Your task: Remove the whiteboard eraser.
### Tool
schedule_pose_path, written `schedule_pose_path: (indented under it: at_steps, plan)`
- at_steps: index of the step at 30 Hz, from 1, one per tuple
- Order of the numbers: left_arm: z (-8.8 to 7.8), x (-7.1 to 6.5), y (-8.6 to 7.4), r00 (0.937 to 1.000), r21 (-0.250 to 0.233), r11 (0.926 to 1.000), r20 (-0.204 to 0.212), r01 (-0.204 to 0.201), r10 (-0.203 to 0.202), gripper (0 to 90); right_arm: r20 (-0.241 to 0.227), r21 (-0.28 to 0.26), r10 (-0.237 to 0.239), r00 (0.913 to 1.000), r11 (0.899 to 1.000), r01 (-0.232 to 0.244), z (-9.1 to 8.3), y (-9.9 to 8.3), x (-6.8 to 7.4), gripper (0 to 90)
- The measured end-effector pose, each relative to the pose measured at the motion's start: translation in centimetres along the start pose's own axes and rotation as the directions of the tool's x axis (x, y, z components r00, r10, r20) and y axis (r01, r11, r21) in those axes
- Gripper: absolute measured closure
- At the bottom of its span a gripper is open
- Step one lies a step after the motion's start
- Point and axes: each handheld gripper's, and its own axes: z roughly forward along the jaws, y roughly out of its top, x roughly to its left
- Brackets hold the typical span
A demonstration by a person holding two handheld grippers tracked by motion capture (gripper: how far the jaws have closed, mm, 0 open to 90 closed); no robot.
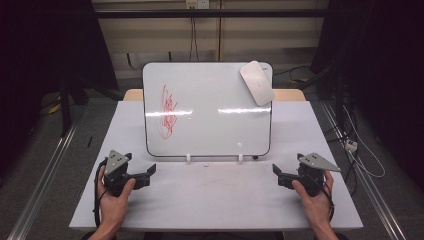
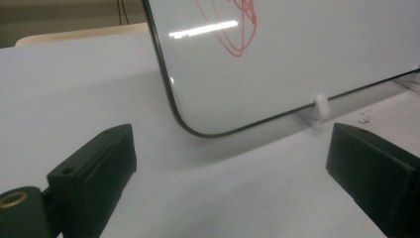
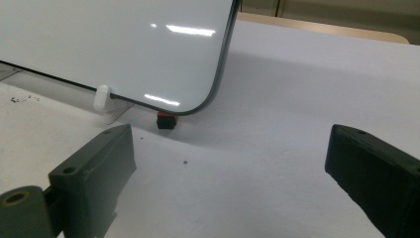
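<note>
White and glossy, the board (image 1: 207, 110) stands propped on two clips at the middle of the table (image 1: 215, 200), with a red scribble (image 1: 167, 111) on its left half and an eraser (image 1: 257, 82) stuck at its top right corner. The left gripper (image 1: 150, 172) rests near the board's lower left corner, jaws spread and empty. The right gripper (image 1: 276, 172) sits near the lower right corner, likewise released. Neither touches the board.
</note>
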Motion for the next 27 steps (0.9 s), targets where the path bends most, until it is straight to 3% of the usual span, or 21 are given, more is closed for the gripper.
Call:
schedule_pose_path:
  at_steps: [3,14,20,25,27]
  plan:
    - [0.1,-0.1,0.1,0.9999,-0.009,1.0000,0.016,-0.003,0.003,5.2,-0.010,0.005,0.003,0.9999,1.000,-0.003,0.1,0.0,0.0,5.2]
    - [0.1,0.0,0.0,1.0000,0.009,0.9999,-0.007,0.005,-0.005,5.4,0.006,-0.016,0.013,0.9999,1.000,-0.012,0.4,-0.1,-0.1,5.0]
    - [-0.1,0.0,0.0,1.0000,0.000,1.0000,-0.006,-0.001,0.001,5.6,0.016,-0.059,0.024,0.9996,0.998,-0.023,0.6,0.1,0.2,7.5]
    - [-0.1,0.1,-0.2,1.0000,0.002,1.0000,0.000,-0.002,0.002,5.7,-0.029,-0.085,0.025,0.9993,0.996,-0.027,0.8,1.4,0.3,5.2]
    - [-0.1,0.2,-0.2,1.0000,0.002,1.0000,0.003,-0.002,0.002,5.7,-0.044,-0.087,0.002,0.9990,0.996,-0.006,1.3,2.5,0.4,4.1]
